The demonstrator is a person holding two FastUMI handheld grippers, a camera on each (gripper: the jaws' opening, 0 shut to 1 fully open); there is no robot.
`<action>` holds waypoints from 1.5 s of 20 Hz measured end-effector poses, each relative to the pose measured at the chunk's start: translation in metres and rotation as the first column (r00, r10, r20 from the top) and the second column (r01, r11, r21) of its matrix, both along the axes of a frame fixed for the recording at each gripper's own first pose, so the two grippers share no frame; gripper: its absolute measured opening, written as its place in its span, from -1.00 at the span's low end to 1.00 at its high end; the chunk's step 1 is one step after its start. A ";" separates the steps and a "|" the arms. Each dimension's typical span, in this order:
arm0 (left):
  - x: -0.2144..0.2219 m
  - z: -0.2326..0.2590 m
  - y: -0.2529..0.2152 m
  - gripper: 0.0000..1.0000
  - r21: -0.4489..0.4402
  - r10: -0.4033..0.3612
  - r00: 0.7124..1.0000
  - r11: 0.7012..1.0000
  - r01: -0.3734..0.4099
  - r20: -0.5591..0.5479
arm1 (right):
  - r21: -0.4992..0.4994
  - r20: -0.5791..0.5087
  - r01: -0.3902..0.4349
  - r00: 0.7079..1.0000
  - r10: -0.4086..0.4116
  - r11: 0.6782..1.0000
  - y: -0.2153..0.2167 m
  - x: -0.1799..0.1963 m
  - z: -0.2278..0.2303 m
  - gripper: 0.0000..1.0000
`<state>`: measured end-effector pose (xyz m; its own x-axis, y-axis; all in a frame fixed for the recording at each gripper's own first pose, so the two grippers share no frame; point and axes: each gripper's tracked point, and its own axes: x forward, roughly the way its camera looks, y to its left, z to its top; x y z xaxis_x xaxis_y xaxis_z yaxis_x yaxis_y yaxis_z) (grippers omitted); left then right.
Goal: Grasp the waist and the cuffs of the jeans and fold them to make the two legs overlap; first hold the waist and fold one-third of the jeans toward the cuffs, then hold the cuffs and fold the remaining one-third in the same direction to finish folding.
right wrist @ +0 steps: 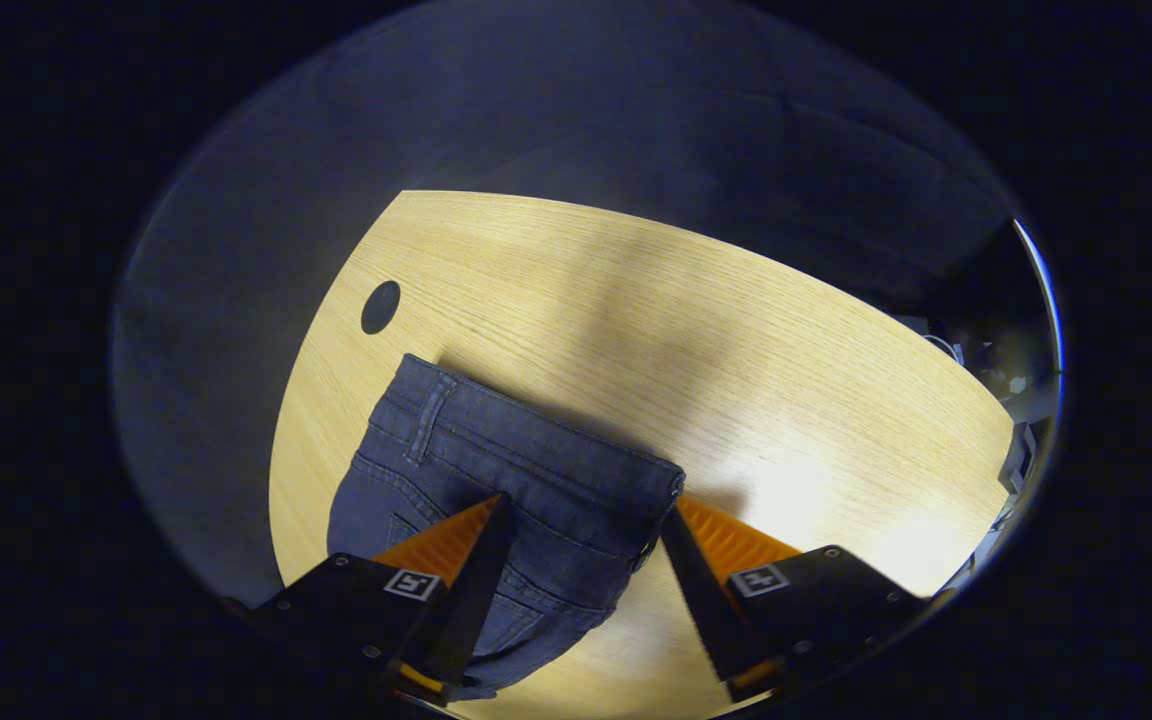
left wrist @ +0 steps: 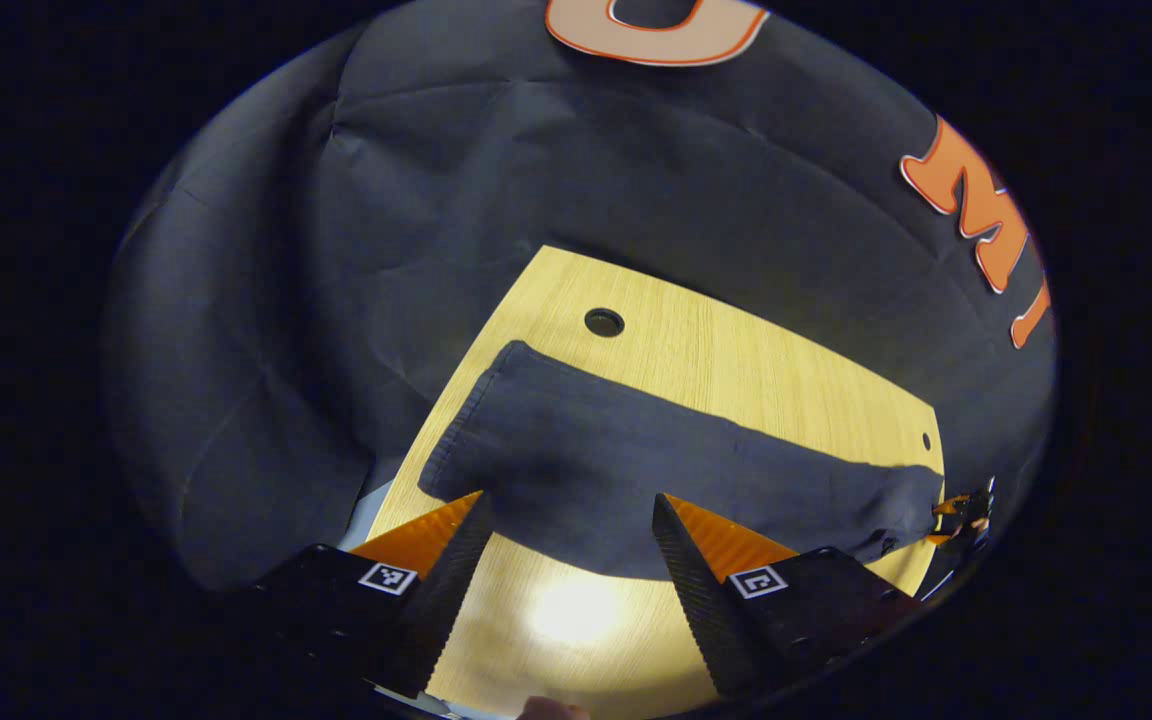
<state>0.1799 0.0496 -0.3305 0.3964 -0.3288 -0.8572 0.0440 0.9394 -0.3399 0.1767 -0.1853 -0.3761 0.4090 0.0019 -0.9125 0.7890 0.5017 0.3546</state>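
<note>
both grippers hover wide open over the jeans (left wrist: 636, 470) on the worktop (right wrist: 636, 300), left gripper (left wrist: 568, 510) near the cuffs, right gripper (right wrist: 584, 515) over the waist, fingers gripping nothing.

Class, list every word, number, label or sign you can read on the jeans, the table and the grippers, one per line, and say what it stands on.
Jeans: no readable text or label.
Table: no text.
Left gripper: square black-and-white marker tags on its fingers, a pattern, no words.
Right gripper: the same kind of tags, no words.
</note>
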 end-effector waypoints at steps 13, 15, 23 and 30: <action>-0.033 -0.010 -0.009 0.92 0.163 -0.200 0.980 0.966 0.199 -0.012 | -0.017 0.321 -0.098 0.942 0.098 0.995 0.031 0.022 0.090 -0.60; -0.026 -0.007 -0.008 0.92 0.148 -0.180 0.983 0.974 0.174 0.028 | -0.030 0.383 -0.137 0.914 0.138 0.990 0.050 0.022 0.119 -0.60; -0.027 -0.005 -0.010 0.92 0.077 -0.124 0.992 0.990 0.122 0.024 | -0.035 0.513 -0.318 0.808 0.290 0.947 0.181 0.017 0.187 -0.60; -0.026 -0.006 -0.015 0.96 0.042 -0.067 0.998 0.997 0.066 0.011 | -0.021 0.562 -0.448 0.734 0.381 0.894 0.293 0.012 0.220 -0.60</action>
<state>0.1536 0.0348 -0.3366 0.3851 -0.3193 -0.8659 0.1109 0.9475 -0.3000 0.1887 0.1081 -0.1557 0.7648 0.3735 -0.5250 0.1735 0.6653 0.7262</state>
